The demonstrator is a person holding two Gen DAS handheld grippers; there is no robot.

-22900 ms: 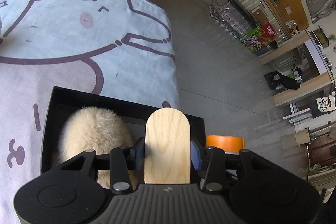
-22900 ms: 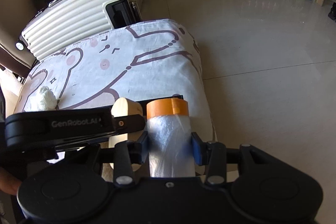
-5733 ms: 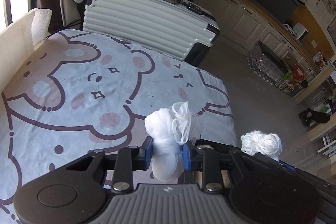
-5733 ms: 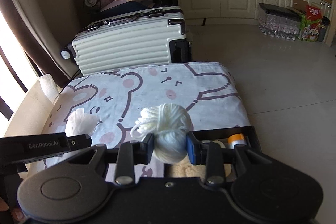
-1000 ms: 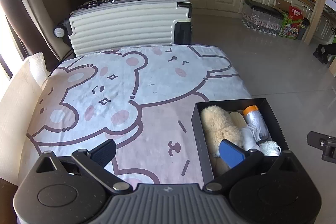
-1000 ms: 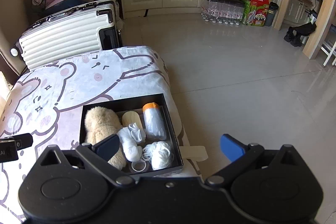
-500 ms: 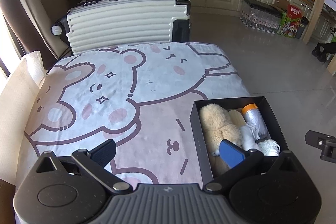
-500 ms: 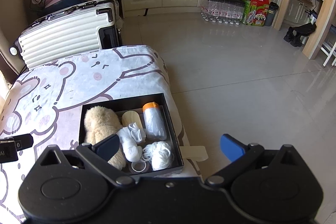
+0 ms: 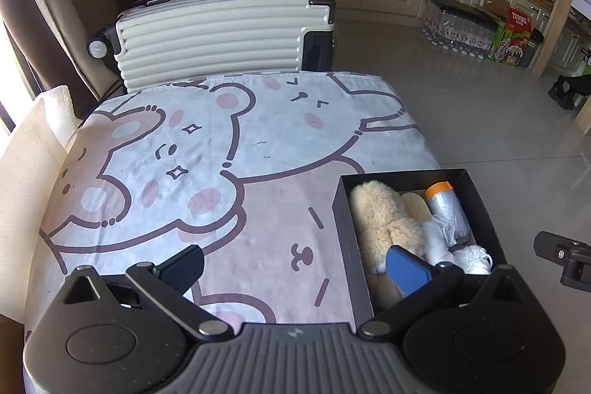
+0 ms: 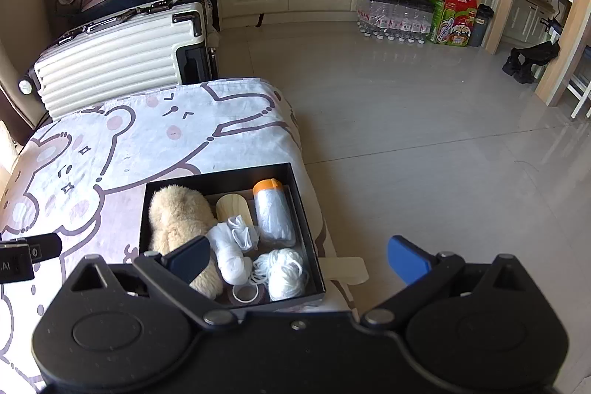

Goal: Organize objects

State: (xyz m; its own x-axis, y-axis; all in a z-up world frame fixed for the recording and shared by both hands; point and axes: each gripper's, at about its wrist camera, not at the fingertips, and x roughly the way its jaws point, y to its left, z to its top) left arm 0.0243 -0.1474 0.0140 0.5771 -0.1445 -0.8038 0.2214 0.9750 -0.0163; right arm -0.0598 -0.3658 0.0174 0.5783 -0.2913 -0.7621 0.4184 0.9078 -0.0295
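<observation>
**Everything sits in the black box; both tongs are empty**

Your left tongs stand wide apart, holding nothing, above the cartoon-print cloth just left of the black box. Your right tongs are also spread wide and empty, with one pad over the box's near left part and the other out past its right wall, over the floor.

Inside the box, the plush toy fills the left side. The wooden piece lies at the far middle, and the orange-capped roll runs along the right wall. The white cloth bundle lies in the middle, the yarn ball in the near right corner, and a tape ring against the near wall.

The task looks complete. If you adjust anything, expect the plush, bundle and yarn to be light and squashy, so grip them across the bulk. Loose yarn strands may snag. The film-wrapped roll could slip, so clamp its middle.
</observation>
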